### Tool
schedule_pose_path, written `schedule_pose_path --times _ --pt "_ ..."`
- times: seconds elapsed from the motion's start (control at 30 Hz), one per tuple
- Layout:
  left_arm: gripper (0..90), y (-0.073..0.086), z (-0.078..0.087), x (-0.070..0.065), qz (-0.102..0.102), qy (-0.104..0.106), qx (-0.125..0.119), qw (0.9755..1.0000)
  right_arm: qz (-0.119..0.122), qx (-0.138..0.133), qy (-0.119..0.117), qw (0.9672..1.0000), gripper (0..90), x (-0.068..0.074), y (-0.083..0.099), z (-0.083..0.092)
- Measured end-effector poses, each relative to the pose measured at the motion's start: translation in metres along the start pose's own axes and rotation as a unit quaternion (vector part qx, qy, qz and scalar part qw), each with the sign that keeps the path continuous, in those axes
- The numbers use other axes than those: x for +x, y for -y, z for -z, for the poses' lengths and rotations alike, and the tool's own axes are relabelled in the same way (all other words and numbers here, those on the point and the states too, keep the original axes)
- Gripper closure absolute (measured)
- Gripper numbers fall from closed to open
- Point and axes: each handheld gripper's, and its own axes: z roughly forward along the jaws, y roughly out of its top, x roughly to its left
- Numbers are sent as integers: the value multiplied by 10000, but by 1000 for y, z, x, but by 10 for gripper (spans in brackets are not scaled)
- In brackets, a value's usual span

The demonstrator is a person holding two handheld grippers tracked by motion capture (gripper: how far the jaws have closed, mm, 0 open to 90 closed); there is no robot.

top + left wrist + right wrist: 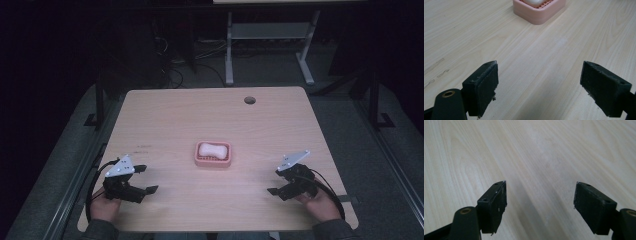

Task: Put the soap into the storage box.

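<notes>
A pink soap dish (213,154) sits in the middle of the wooden table (210,115) with a white bar of soap (211,149) lying in it. In the left gripper view the pink dish (539,12) stands ahead at the top, well beyond the jaws. My left gripper (149,179) rests low at the table's front left, open, with bare wood between its jaws (539,82). At the front right my right gripper (275,182) is open too, nothing between its jaws (540,200), pointing toward the table's middle.
A round cable hole (249,100) is near the table's far edge. Behind the table, on the dark floor, stand the grey legs of another desk (229,55) and cables. Metal frame rails (395,165) run along both sides of the table.
</notes>
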Motion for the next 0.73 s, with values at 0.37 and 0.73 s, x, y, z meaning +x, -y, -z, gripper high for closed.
schedule_pose_path --times 0.37,0.73 --pt "148 0 0 0 1 8 0 10000 -115 -181 136 9997 258 7 18 7" --pt "148 -1 0 0 -5 12 -12 10000 -268 -358 354 9984 221 16 35 17"
